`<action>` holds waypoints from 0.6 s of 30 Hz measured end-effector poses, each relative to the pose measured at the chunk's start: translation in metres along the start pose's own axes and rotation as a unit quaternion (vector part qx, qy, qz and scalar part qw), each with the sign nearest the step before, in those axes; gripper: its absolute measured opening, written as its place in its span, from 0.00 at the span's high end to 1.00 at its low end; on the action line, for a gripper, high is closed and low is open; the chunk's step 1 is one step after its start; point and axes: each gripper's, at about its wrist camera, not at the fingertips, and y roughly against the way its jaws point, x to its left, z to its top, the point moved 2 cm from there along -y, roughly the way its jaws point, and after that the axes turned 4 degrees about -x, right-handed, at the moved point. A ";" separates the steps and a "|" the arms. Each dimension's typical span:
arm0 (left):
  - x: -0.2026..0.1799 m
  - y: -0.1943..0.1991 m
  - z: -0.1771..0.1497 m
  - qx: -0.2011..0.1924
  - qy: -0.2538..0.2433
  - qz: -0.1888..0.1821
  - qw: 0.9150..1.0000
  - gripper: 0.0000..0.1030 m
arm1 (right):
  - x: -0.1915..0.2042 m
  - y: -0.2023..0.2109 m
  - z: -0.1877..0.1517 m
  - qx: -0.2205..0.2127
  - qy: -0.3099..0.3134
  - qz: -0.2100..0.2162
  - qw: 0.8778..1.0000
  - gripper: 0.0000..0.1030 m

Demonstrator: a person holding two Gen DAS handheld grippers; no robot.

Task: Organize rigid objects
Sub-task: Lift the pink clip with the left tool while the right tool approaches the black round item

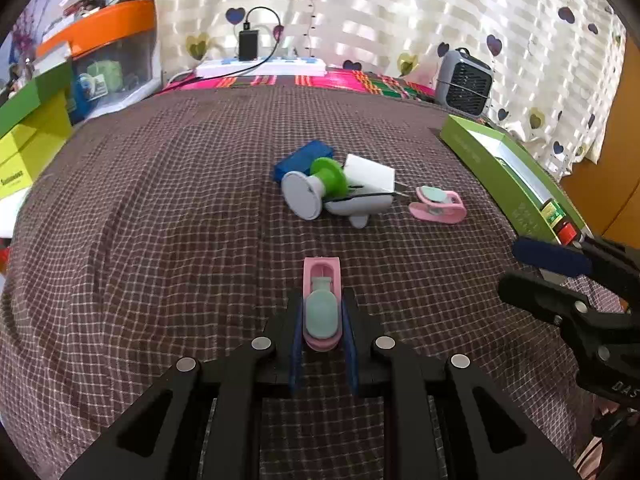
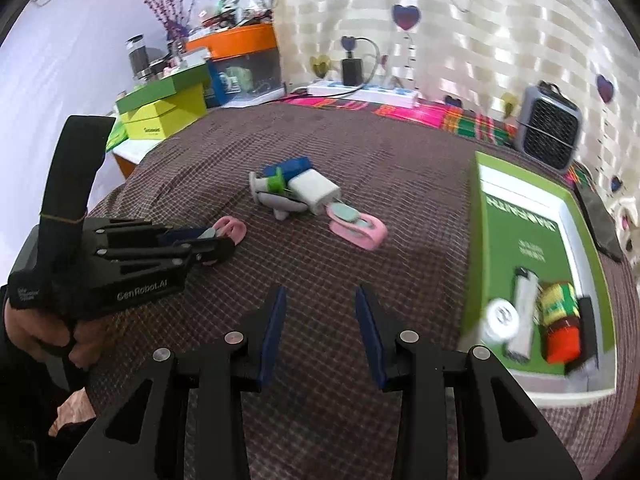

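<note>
My left gripper (image 1: 322, 304) is shut on a pink clip with a mint pad (image 1: 321, 300), low over the checked cloth; it also shows in the right wrist view (image 2: 226, 234). A second pink clip (image 1: 439, 205) (image 2: 356, 226) lies to the right of a small pile: white charger (image 1: 370, 176) (image 2: 314, 192), green and grey suction toy (image 1: 316, 188) (image 2: 272, 190), blue block (image 1: 302, 160) (image 2: 290, 168). My right gripper (image 2: 320, 312) is open and empty above the cloth, left of the green box (image 2: 516, 240); it shows at the right of the left wrist view (image 1: 552, 276).
The green box (image 1: 492, 168) holds a lighter (image 2: 522, 312), a white cap (image 2: 500, 320) and a red-green item (image 2: 560, 324). A grey fan (image 2: 548, 128), a power strip (image 2: 360, 92) and stacked green boxes (image 2: 164, 108) border the cloth.
</note>
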 end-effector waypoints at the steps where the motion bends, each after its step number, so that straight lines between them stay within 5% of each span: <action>1: 0.002 0.000 -0.001 -0.001 0.000 0.002 1.000 0.84 | 0.003 -0.003 0.002 0.000 0.005 0.003 1.000 0.64; 18: 0.025 0.002 -0.003 -0.012 0.029 -0.018 0.999 0.83 | 0.040 -0.057 0.049 0.001 0.092 0.009 0.996 0.64</action>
